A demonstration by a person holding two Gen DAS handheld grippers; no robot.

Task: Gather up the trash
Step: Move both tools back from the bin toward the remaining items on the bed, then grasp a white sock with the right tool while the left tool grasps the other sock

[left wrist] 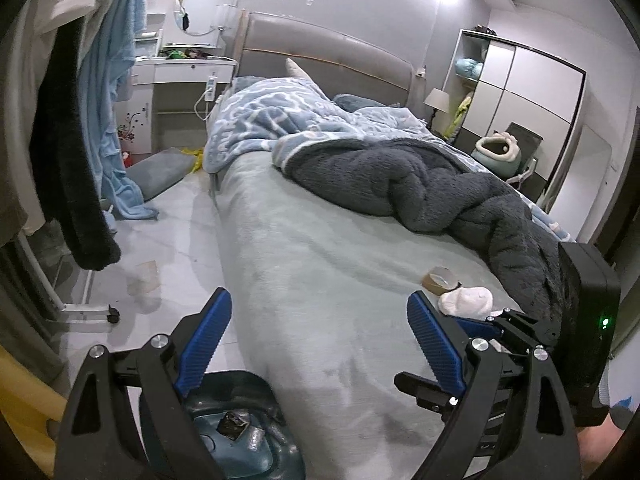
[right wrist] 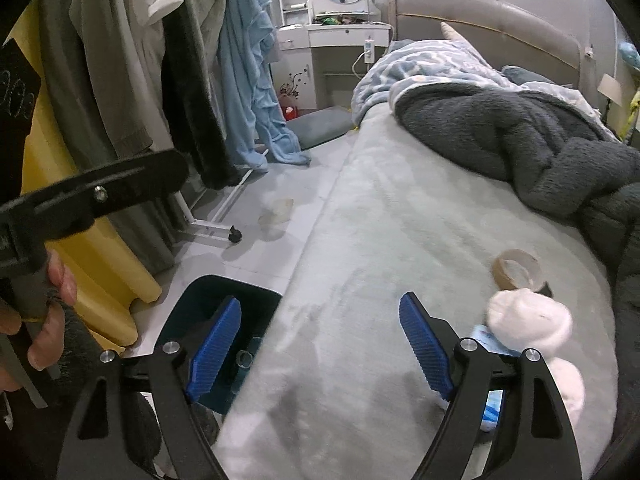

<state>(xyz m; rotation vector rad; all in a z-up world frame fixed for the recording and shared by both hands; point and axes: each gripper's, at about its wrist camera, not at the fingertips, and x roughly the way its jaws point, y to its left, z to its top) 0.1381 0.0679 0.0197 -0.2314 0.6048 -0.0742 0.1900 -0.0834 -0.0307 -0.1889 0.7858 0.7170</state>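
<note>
Both grippers gape empty: left gripper, right gripper. Tape roll and crumpled tissue sit on bed, right of right gripper, nearer it. Bin lies lower left on floor

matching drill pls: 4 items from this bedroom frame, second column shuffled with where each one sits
Items:
1. tape roll
2. trash bin
3. grey blanket
4. blue robe

Places:
A. hanging on the clothes rack
B. on the floor beside the bed's near corner
C. on the bed sheet next to the white crumpled wad
D. bunched up further along the bed, towards the headboard

Pairs: 1-C, 2-B, 3-D, 4-A
</note>
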